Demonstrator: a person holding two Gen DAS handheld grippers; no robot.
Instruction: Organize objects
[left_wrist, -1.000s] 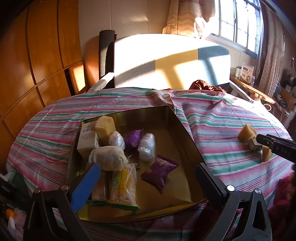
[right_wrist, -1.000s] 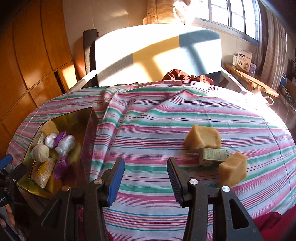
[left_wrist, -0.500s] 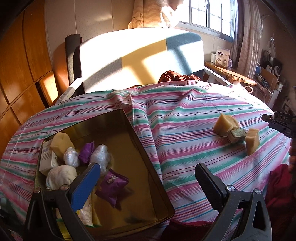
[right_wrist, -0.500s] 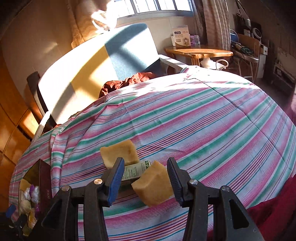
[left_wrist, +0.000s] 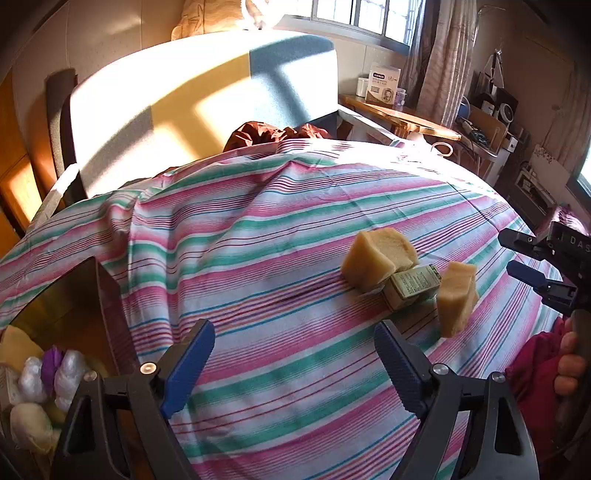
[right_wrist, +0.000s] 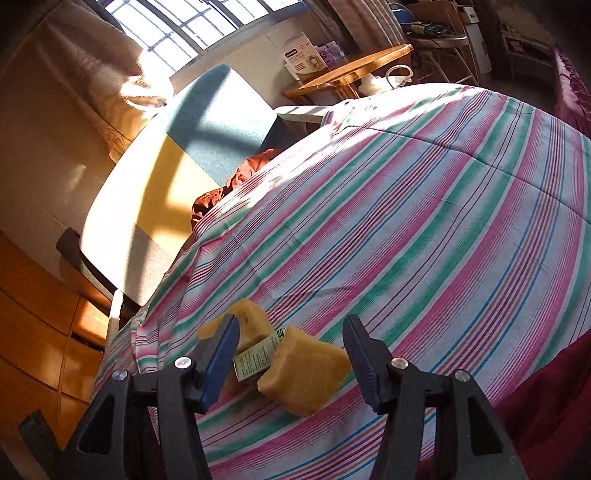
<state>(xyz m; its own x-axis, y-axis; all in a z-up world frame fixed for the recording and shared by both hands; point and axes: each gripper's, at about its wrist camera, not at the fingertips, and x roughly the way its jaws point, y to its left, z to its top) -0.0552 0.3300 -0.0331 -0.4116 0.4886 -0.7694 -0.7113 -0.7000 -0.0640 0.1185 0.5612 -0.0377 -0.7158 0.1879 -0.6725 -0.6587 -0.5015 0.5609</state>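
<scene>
a tan spongy block (right_wrist: 304, 374) lies on the striped pink-and-green cloth surface (right_wrist: 424, 229), touching a small green box (right_wrist: 255, 360), between the right claw (right_wrist: 290, 363)'s just-widening, untouching jaws. the left claw (left_wrist: 295, 363), just narrowing, stands spread and empty.

Your right gripper (right_wrist: 291, 360) tilts over the striped cloth (right_wrist: 424, 229), and its jaws have just been opening; they now stand apart around the near yellow block (right_wrist: 306, 380), with neither blue pad pressing on it. That block lies on the cloth between your fingers, touching a small green-labelled box (right_wrist: 256, 360) just beyond it. A second yellow block (right_wrist: 249, 325) sits past the box, partly hidden behind your left-side finger (right_wrist: 218, 360). Farther off you see a sunlit headboard (right_wrist: 177, 177), crumpled red fabric (right_wrist: 236, 181), a wooden side table (right_wrist: 351, 70) and a window (right_wrist: 192, 22).
</scene>
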